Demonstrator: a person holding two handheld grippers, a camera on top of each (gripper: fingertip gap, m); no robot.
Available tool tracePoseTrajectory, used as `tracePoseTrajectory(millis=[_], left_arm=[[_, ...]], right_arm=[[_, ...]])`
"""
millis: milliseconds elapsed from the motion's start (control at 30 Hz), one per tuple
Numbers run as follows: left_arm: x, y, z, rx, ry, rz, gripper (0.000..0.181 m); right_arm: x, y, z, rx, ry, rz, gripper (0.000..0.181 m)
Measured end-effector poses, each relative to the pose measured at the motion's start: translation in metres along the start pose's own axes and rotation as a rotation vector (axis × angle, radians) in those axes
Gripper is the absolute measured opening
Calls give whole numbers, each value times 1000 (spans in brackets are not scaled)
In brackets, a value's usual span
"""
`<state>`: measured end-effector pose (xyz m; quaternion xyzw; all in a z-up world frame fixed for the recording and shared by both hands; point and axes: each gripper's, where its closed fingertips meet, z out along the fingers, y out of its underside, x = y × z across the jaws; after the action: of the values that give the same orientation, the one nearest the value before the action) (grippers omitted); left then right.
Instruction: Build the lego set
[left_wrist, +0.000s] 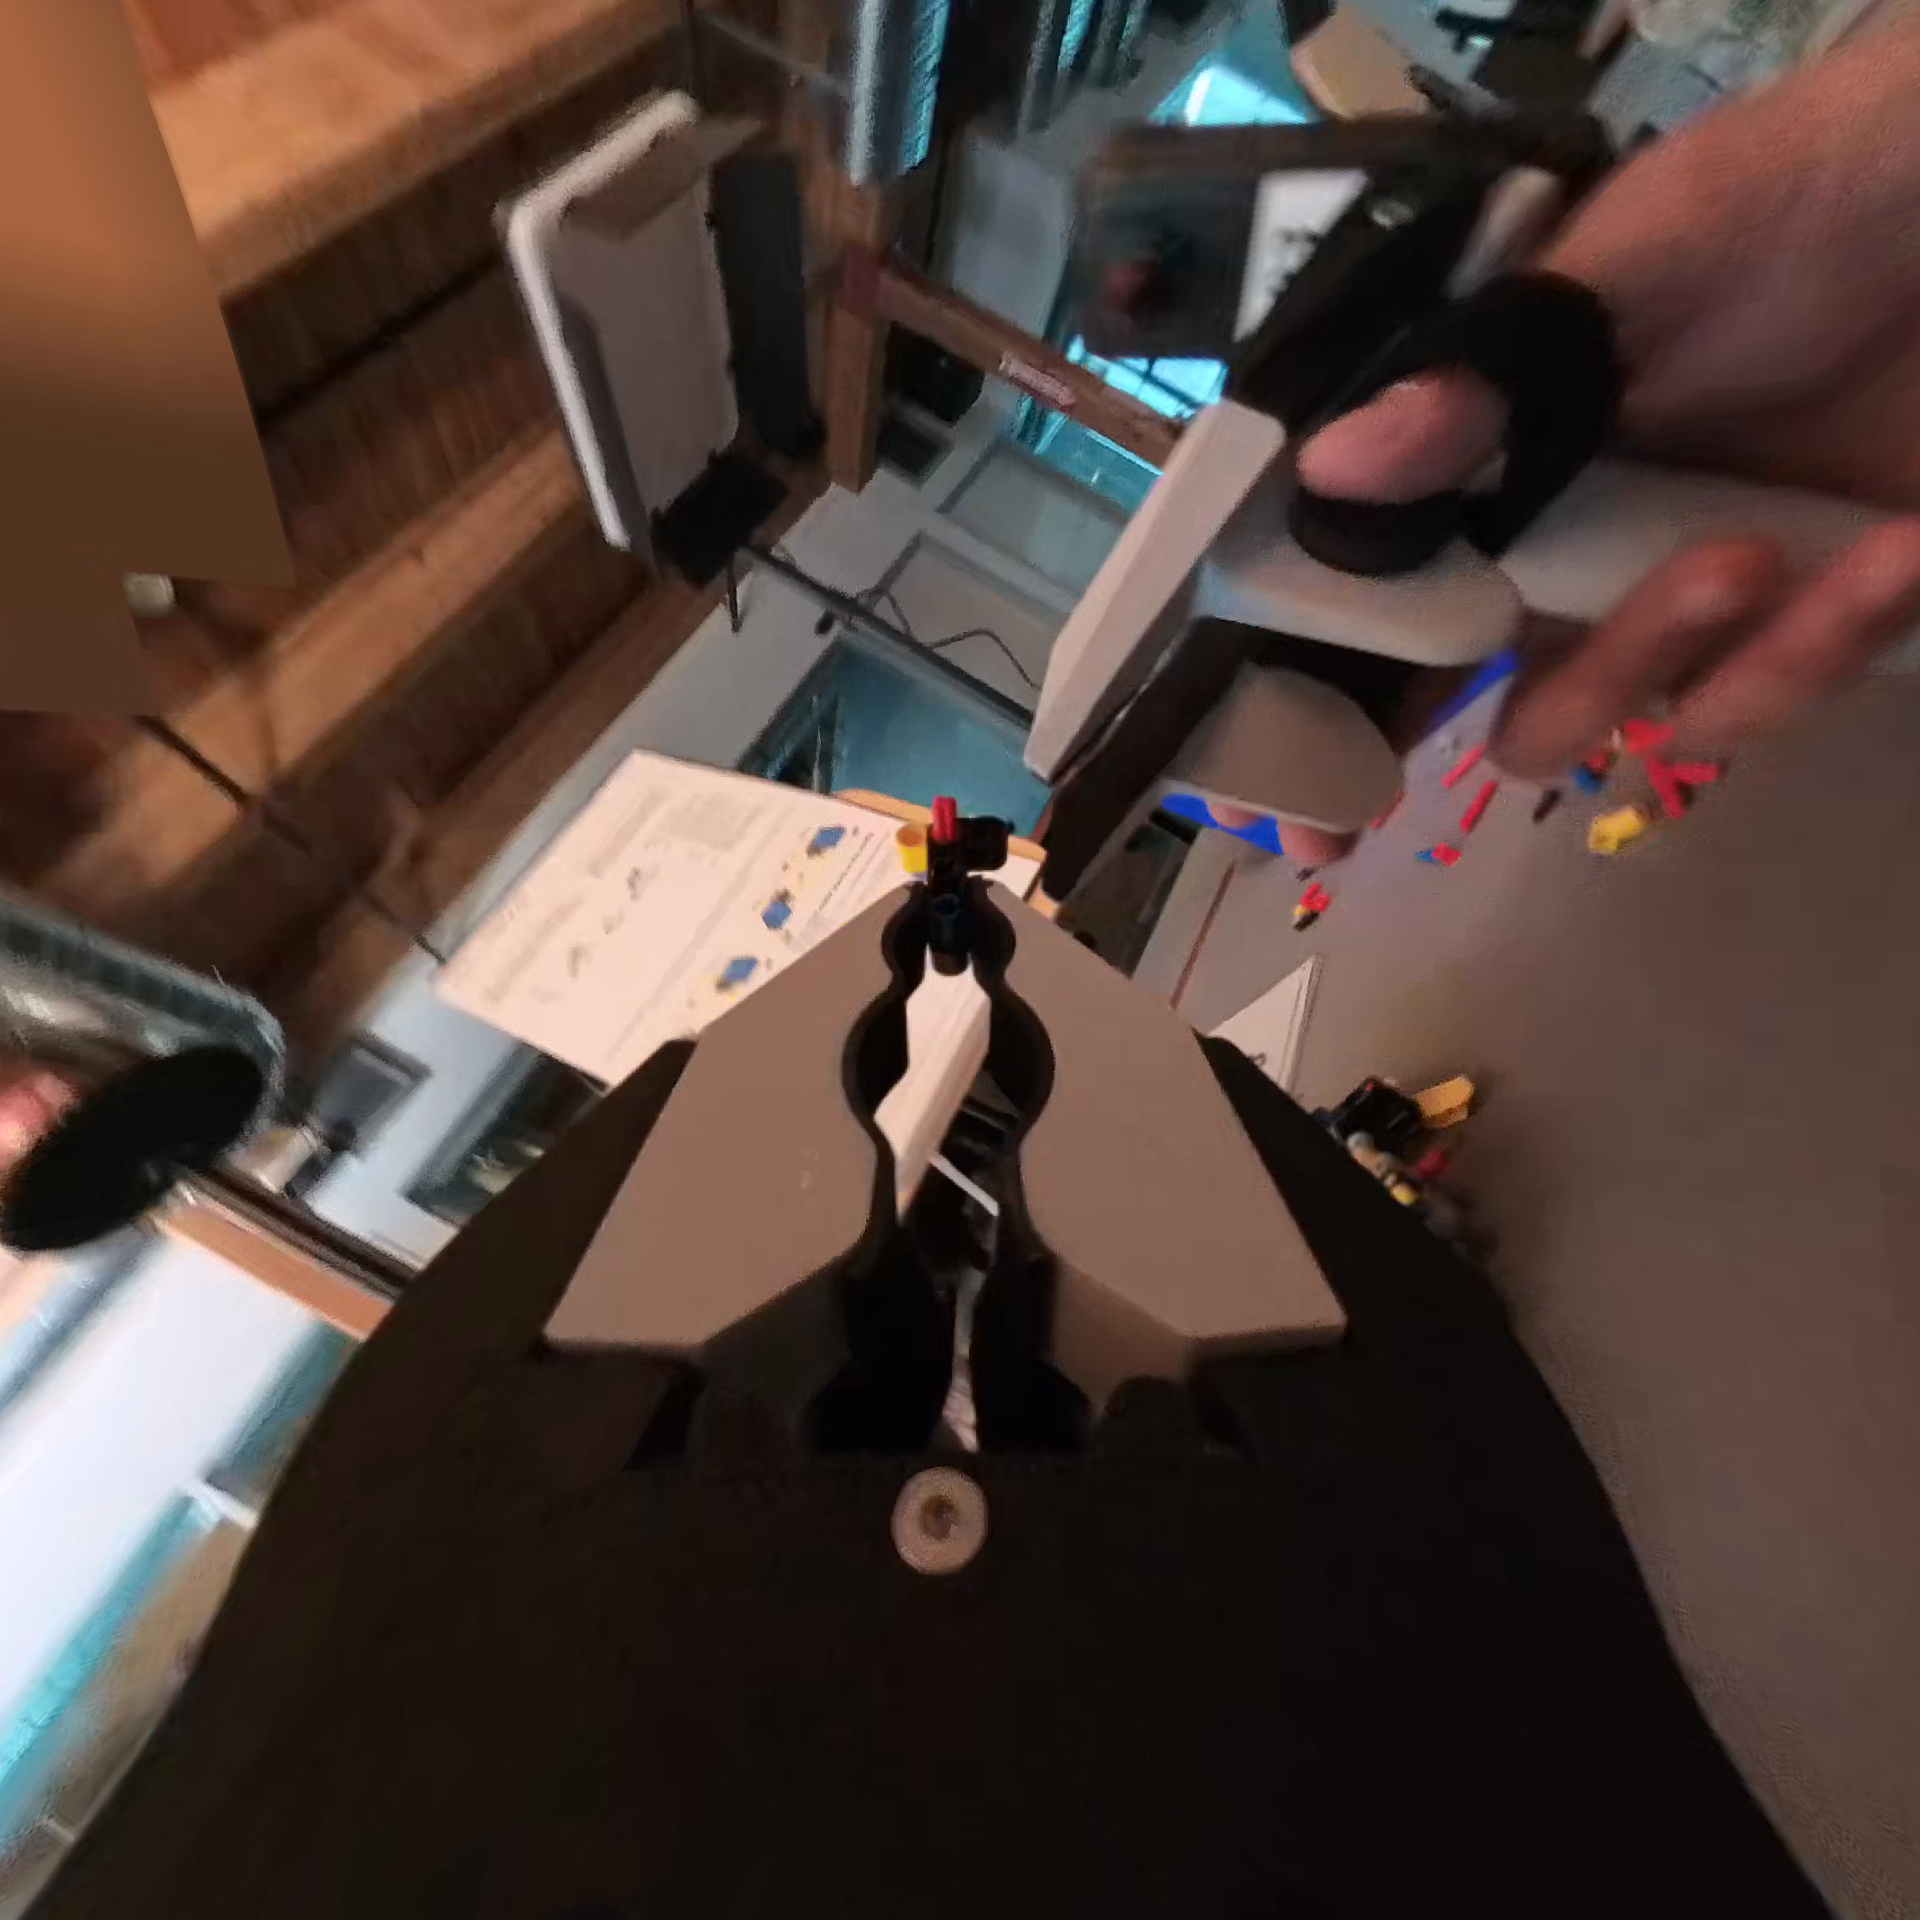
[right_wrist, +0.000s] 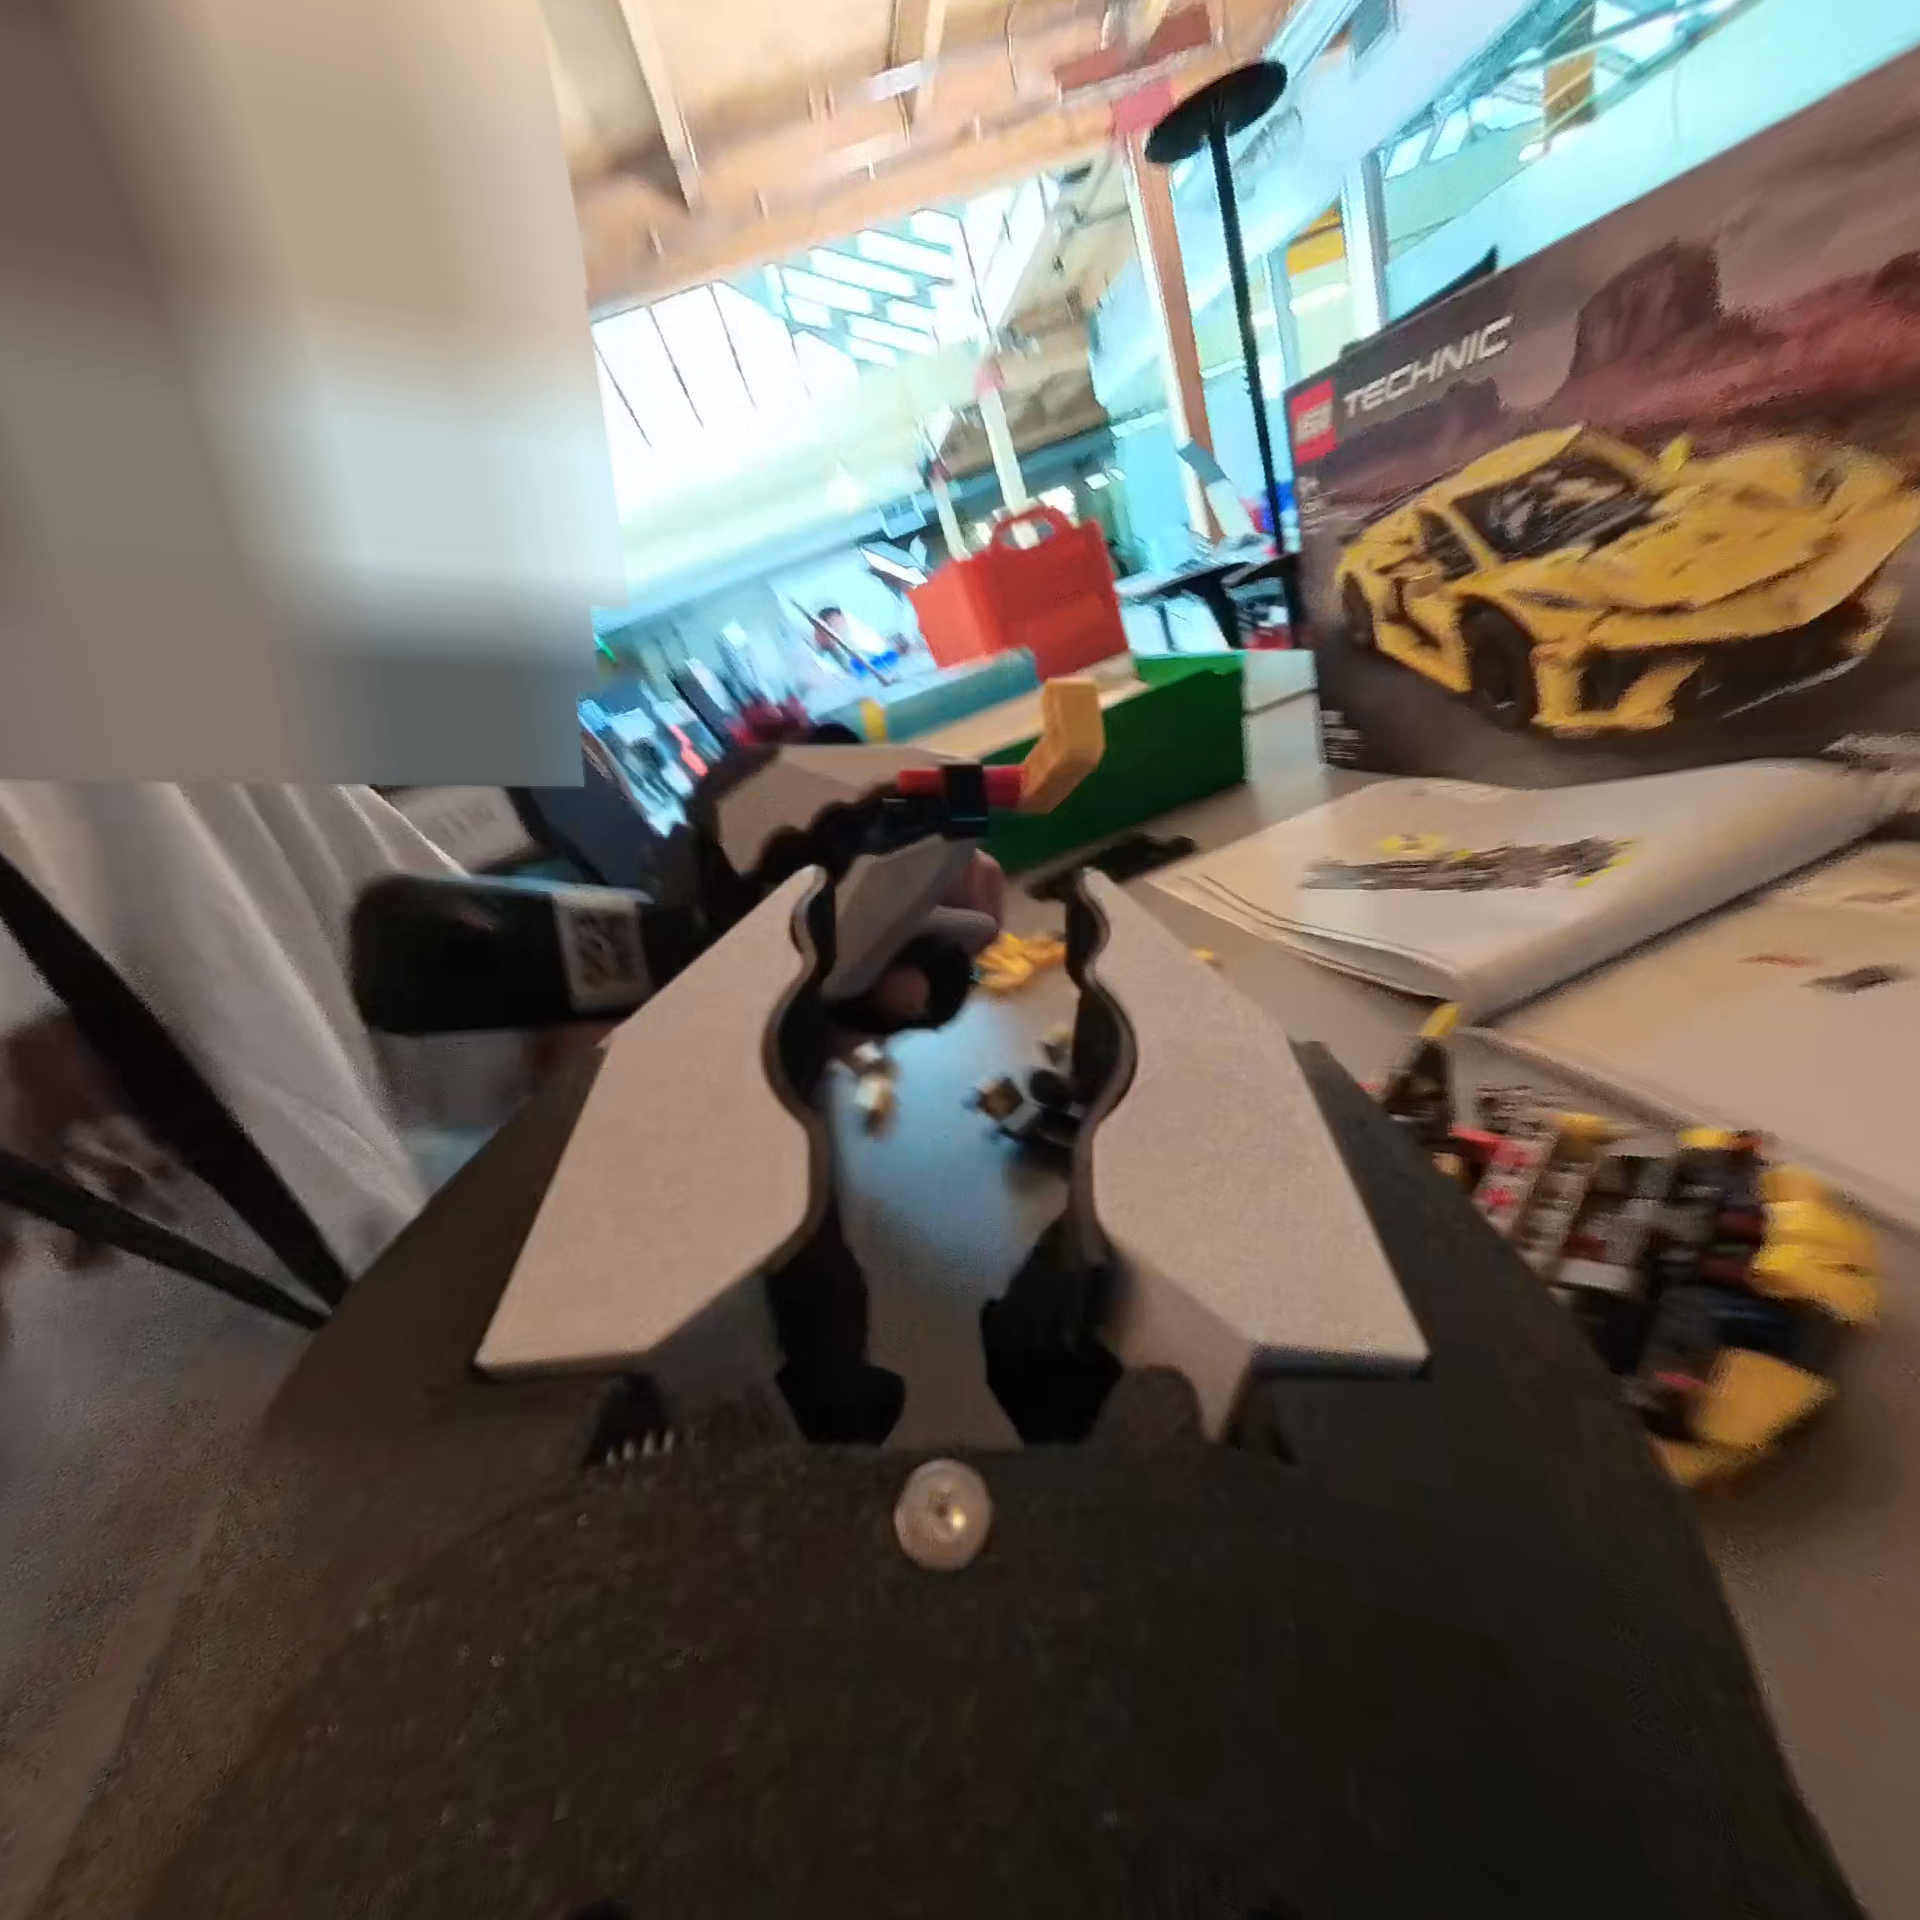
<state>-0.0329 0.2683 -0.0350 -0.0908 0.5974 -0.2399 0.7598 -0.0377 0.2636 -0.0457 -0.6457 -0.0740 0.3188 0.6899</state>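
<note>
Chassis (right_wrist: 1662, 1236) partly built at 4 o'clock; loose pieces (right_wrist: 935, 1091) remained on desk (right_wrist: 1714, 1662). Left hand-held gripper (left_wrist: 948, 914) pinched subassembly (left_wrist: 951, 831); right hand-held gripper (right_wrist: 940, 904) open, empty.

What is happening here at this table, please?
A person is building a toy car from small bricks, with a gripper in each hand. The left gripper is shut on a small assembly of red, black and yellow pieces and holds it up in the air. The right gripper is open and empty, close to it. The half-built car, the instruction booklet, the box and loose pieces lie on the table.
</note>
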Motion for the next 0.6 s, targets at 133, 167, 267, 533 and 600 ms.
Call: tracePoseTrajectory(millis=[133, 167, 267, 533, 600], left_arm=[[23, 3, -3, 48, 66, 354, 8], [31, 5, -4, 58, 87, 419, 8], [51, 7, -6, 88, 147, 544, 8], [95, -1, -14, 174, 255, 765, 8], [99, -2, -15, 184, 260, 796, 8]], right_arm=[[15, 17, -15, -247, 138, -256, 43], [17, 21, -19, -316, 163, -281, 43], [17, 31, -27, -517, 234, -385, 43], [10, 65, -37, -928, 349, -614, 40], [7, 70, -40, -956, 343, -634, 34]])
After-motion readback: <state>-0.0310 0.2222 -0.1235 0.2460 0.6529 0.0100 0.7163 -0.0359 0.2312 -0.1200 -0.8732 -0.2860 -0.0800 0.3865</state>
